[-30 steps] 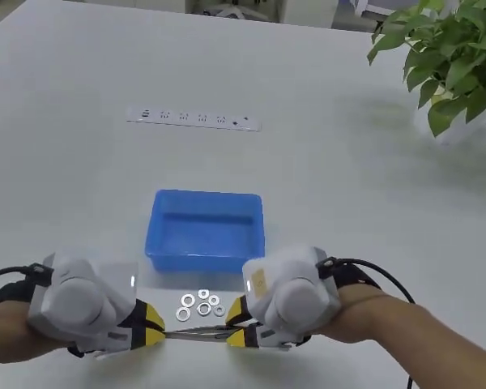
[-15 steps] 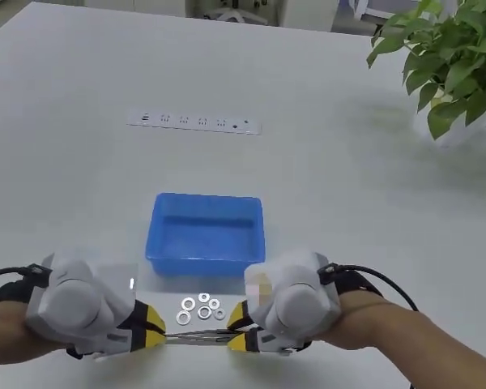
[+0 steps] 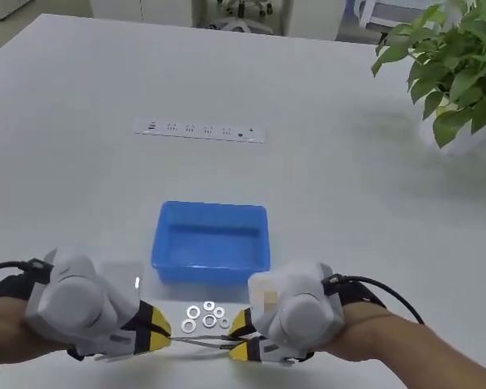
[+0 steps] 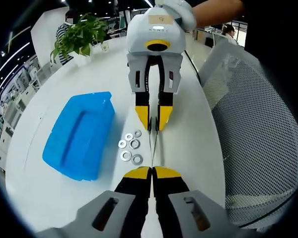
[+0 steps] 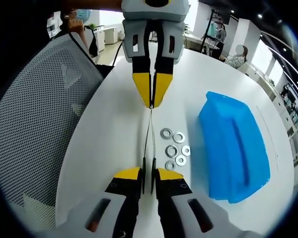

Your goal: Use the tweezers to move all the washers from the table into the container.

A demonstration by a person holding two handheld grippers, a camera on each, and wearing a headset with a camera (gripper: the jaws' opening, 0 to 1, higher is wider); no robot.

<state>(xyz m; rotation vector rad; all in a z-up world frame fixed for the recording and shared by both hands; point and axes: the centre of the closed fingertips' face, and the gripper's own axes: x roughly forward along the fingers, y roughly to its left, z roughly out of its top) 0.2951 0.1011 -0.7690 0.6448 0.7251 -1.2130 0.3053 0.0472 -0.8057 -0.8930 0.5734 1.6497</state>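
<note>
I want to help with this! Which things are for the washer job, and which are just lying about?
For the job: the tweezers, clamped between the left gripper and the right gripper; the washers on the table; the blue container.

Just lying about: the power strip; the potted plant; the mesh chair.

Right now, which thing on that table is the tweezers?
On the white table, find the blue container. Just in front of it lie small washers, and nearer the person the tweezers span from the left gripper to the right gripper, pinched in their yellow jaws. Unlike the round washers, they are long, thin and straight.
</note>
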